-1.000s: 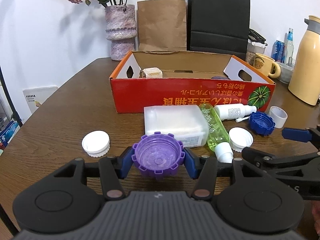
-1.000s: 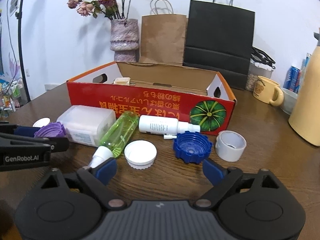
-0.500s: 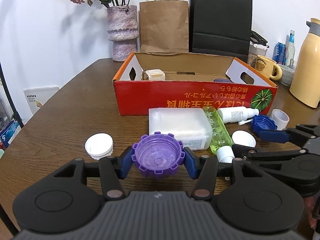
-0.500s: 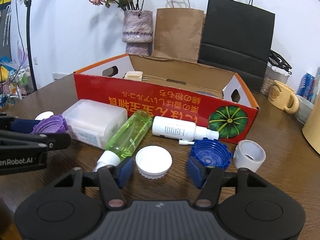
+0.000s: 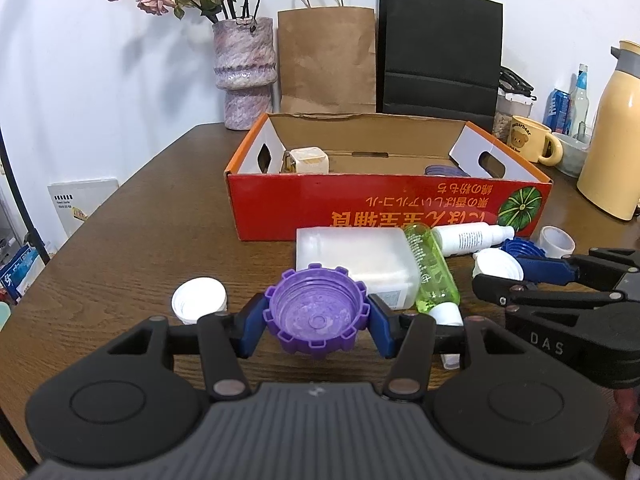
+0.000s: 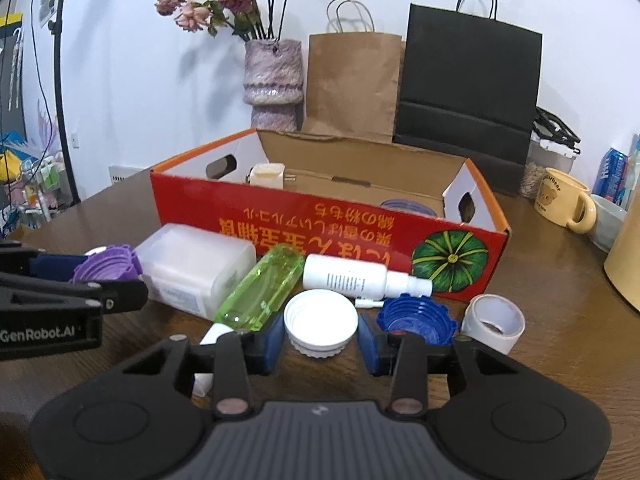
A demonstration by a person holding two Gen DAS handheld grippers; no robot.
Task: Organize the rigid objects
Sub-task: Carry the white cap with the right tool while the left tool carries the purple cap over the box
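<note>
Left tongs [image 5: 316, 322] are clamped on a purple cap [image 5: 316, 316], pads seated on opposite sides of its notched rim, open side up, held above the worktop [image 5: 132, 240]. Right tongs [image 6: 320, 338] straddle a white cap [image 6: 321, 324] resting open side up on the worktop; the pads sit just beside its ribbed wall, and contact cannot be confirmed, so they read as apart and not yet gripping.

Handling judgement: both caps look like thin moulded plastic, light and stiff, not fragile. The ribbed or notched side wall is the place to hold, across the diameter; the smooth round form could squirt out if pinched off-centre.

A green bottle [image 6: 260, 292] lies touching the left pad of the right tongs, and a blue cap [image 6: 416, 318] sits just beside the right pad; either may be nudged. The red box [image 5: 384, 200] stands behind, open.
</note>
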